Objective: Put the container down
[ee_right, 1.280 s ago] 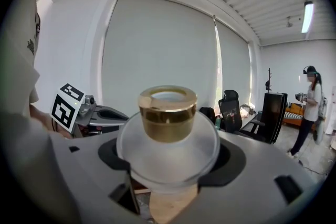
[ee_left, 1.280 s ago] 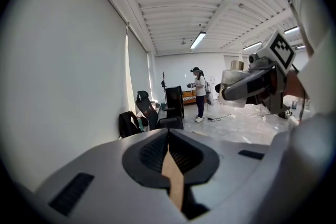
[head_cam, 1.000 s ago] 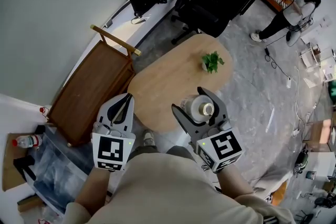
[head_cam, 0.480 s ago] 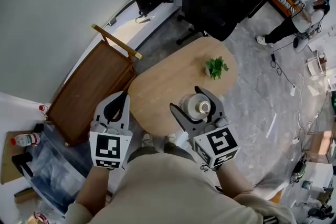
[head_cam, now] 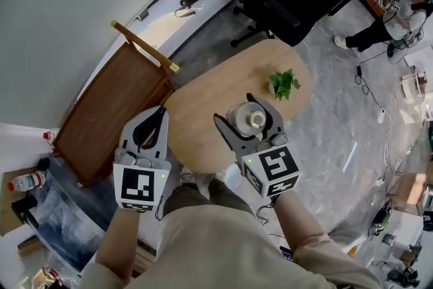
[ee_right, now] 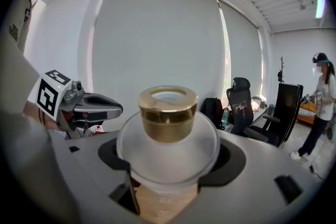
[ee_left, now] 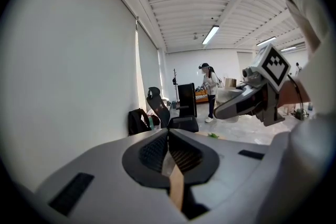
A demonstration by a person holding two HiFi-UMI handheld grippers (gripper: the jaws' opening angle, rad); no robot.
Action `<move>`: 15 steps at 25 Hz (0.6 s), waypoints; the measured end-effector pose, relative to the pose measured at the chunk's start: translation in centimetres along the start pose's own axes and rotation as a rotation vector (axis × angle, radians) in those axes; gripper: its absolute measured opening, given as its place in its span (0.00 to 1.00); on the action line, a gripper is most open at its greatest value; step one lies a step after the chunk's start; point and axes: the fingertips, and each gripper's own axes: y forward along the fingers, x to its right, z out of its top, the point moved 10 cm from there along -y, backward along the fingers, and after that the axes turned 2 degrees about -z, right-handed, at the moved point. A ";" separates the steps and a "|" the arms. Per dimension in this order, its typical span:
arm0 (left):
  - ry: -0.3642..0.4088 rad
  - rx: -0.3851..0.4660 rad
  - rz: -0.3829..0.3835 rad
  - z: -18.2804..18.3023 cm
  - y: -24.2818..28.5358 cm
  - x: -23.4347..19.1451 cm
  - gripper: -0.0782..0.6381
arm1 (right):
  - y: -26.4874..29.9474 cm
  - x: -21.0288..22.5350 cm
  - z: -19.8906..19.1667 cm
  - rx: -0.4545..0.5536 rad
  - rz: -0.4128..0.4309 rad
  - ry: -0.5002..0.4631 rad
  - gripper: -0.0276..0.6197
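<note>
The frosted, round-bodied translucent container [ee_right: 168, 147] with a gold cap is clamped at its waist between the jaws of the right gripper [head_cam: 245, 120]. It stands upright, long axis vertical and cap uppermost, at the centre of the head view. Pale wood shows directly beneath it in the right gripper view. By my reading it hangs over the near end of the oval light-wood table [head_cam: 203, 101], so the set-down lies straight below; whether it already touches I cannot tell. The left gripper [head_cam: 160, 115], jaws pressed together on nothing, sits at lower left by the table's edge, farther from the job. Counted: one container, two grippers, one table, and one small green potted plant [head_cam: 283, 83] toward the upper right.
</note>
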 end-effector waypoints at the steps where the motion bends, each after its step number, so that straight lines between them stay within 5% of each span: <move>1: -0.006 0.009 0.004 -0.2 0.7 -0.2 0.12 | 1.0 0.6 -0.2 -0.002 -0.001 0.001 0.56; 15: -0.045 -0.006 -0.038 -7.2 9.4 -1.3 0.12 | 14.2 4.1 -5.3 -0.031 -0.037 -0.021 0.56</move>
